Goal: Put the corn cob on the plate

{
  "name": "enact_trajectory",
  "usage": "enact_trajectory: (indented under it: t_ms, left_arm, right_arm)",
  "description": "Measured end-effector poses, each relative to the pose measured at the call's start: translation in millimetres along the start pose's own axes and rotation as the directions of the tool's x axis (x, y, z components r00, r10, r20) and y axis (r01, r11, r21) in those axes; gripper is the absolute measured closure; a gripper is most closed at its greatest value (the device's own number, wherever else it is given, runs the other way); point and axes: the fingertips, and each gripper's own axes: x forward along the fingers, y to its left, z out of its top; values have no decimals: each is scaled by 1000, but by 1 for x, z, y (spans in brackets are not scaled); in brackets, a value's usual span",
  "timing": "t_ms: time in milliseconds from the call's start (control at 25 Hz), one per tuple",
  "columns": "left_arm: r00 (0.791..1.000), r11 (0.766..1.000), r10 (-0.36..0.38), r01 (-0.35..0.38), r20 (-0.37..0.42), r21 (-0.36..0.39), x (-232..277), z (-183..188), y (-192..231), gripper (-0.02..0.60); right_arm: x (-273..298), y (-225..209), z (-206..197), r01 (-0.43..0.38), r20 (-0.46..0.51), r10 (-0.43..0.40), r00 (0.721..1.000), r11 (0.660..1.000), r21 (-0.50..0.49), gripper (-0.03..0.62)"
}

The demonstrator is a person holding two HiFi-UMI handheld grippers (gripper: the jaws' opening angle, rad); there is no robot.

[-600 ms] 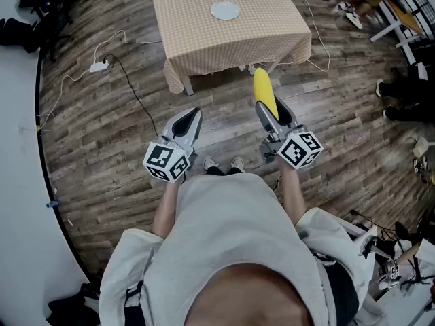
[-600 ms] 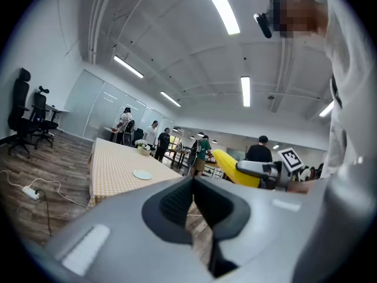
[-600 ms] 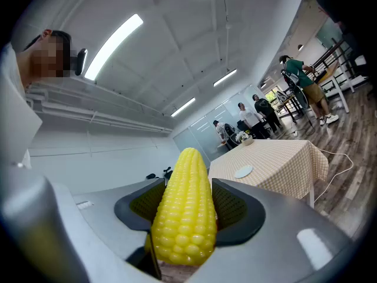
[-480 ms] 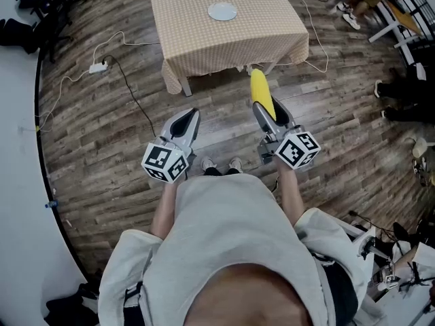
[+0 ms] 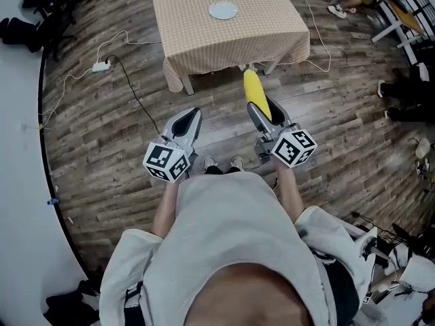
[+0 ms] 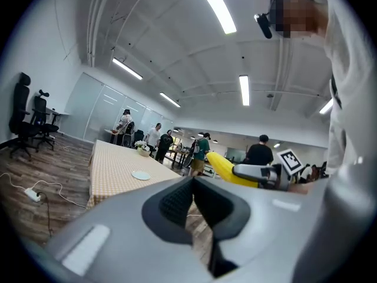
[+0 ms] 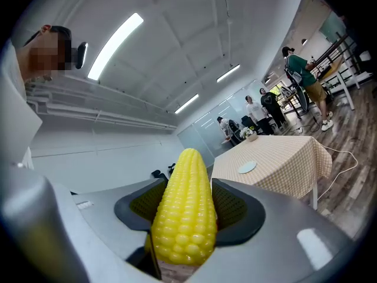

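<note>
**Head view:** we're standing on a wood floor (image 5: 136, 134) with both grippers out front. L gripper (image 5: 191, 119) is at 11 o'clock from our shoes (image 5: 221, 164). Its jaws look together w/ nothing in them. R gripper (image 5: 264, 111) is at 1 o'clock. The corn cob (image 5: 252, 87) sticks out of its tip toward 12 o'clock, over the floor, w/ its tip near the table's (image 5: 204, 43) near edge. The plate (image 5: 223, 9) sits on the checked cloth at 12 o'clock, well apart from the cob. A power strip (image 5: 100, 66) w/ cable lies on the floor at 10 o'clock.

**L gripper view:** pads are closed against each other and empty. Table + plate are at 9 o'clock of the jaws, and R gripper w/ the cob is at 3 o'clock.

**R gripper view:** jaws stand wide, w/ pads pressing both sides of the cob. Its butt end is toward the cam and its tip points at 12 o'clock. Table + plate are beyond at 2 o'clock, w/ ppl (image 7: 254, 112) in the bkgd behind.
</note>
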Motion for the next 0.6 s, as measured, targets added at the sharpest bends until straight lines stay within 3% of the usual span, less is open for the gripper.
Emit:
enact_trajectory:
  t_ms: [600]
  left_arm:
    - [1000, 999, -6, 6, -14, 33, 28, 0, -22, 574]
  right_arm:
    - [-4, -25, 5, -23, -21, 25, 999, 998, 58, 339]
